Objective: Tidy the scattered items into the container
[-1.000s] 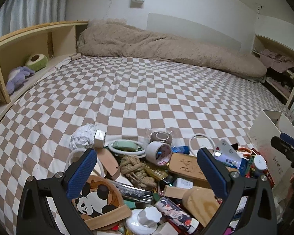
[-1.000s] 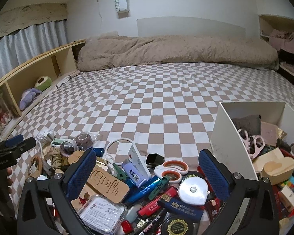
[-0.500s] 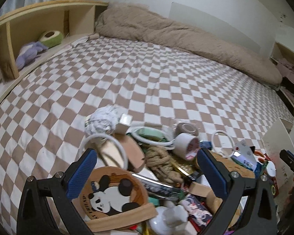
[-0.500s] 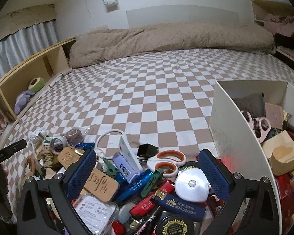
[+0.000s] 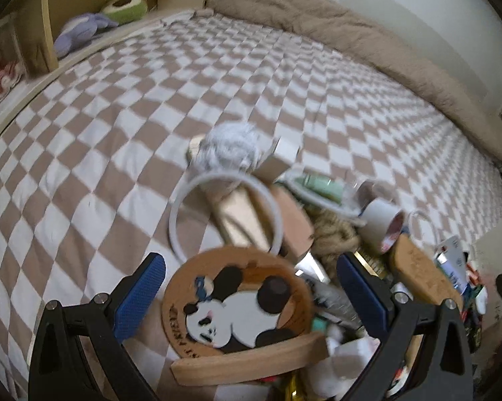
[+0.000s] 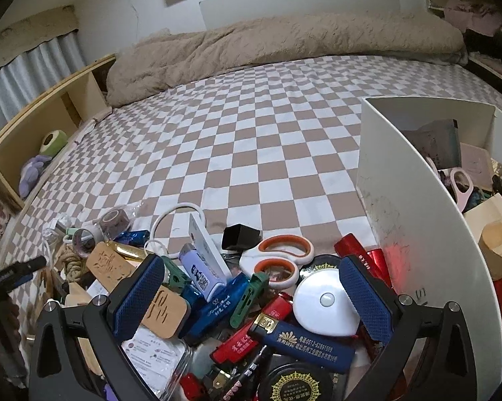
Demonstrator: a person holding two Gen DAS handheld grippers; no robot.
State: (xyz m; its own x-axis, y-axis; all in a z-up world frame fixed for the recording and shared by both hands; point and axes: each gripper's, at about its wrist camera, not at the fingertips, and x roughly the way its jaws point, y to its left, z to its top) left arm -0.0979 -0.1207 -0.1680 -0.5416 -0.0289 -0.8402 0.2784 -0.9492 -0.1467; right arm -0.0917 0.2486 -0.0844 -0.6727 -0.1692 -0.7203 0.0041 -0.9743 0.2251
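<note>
Item: round wooden panda plaque (image 5: pixel 239 304), flat at the left edge of the clutter on the brown-and-white checked bedsheet (image 5: pixel 117 117), lying between my left claw's (image 5: pixel 251 295) spread blue pads; nothing gripped. White plastic ring (image 5: pixel 224 214) just beyond it. My right claw (image 6: pixel 247 299), jaws wide and empty, over the round white tape measure (image 6: pixel 324 304) and orange-handled scissors (image 6: pixel 277 254). White open box (image 6: pixel 428 207) to the right, part-filled.

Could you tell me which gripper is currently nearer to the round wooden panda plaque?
The left. The left gripper is open right over the panda plaque, fingers on either side. The right gripper hovers open over the white round light, beside the container.
</note>
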